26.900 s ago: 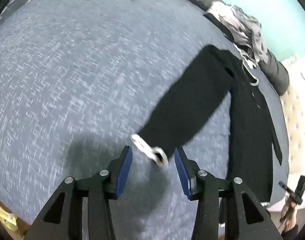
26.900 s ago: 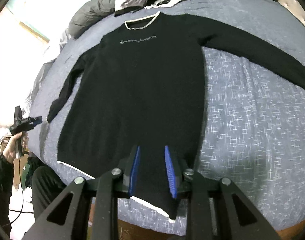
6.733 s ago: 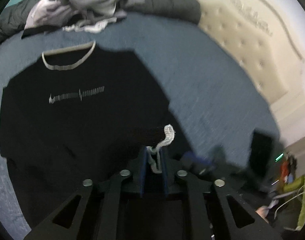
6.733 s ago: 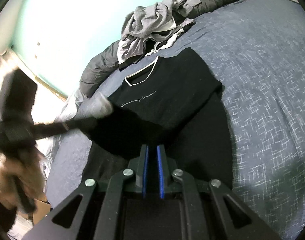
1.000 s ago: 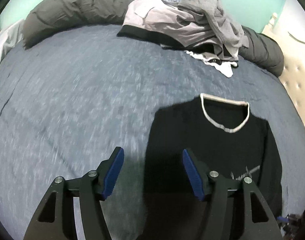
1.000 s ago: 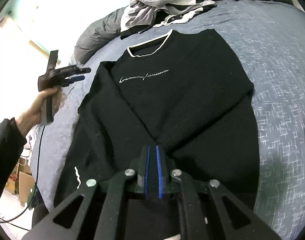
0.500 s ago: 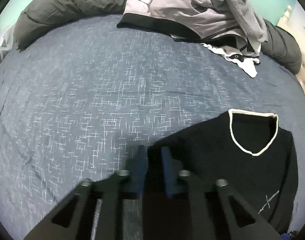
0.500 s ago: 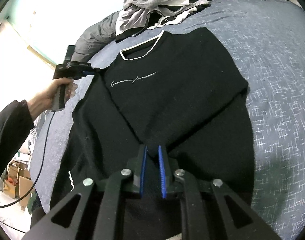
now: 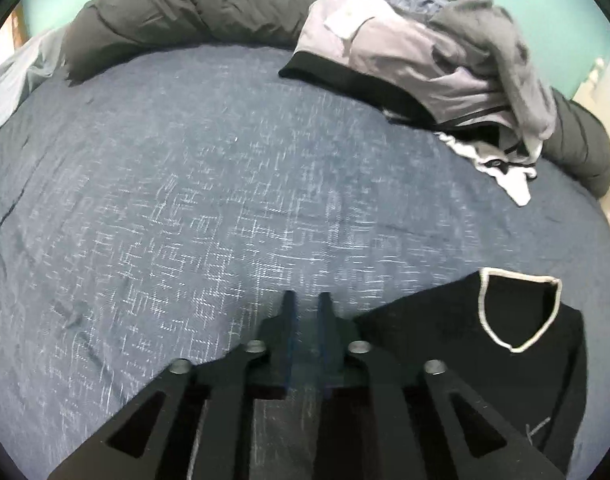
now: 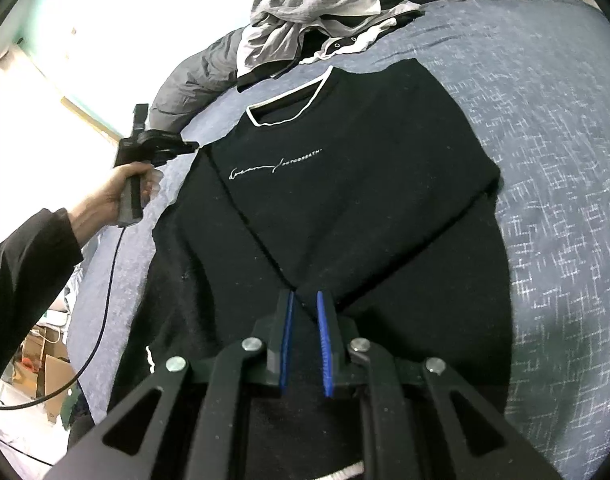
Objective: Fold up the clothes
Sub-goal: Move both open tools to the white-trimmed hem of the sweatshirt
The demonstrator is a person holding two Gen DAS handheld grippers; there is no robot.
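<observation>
On the bed [image 10: 565,128], black sweater [image 10: 345,184], right gripper [image 10: 303,300] pinching its fold, left gripper [image 9: 305,304] nearly closed beside shoulder.

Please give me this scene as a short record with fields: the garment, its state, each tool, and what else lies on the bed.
garment: black sweater with white neck trim, flat on blue bedspread
fold state: both sleeves folded across the front, body not yet folded
left tool: fingers nearly together at the sweater's shoulder edge; grip unclear
right tool: narrow gap, over the crossed sleeves; grip unclear
other items: pile of grey clothes, dark rolled duvet
</observation>
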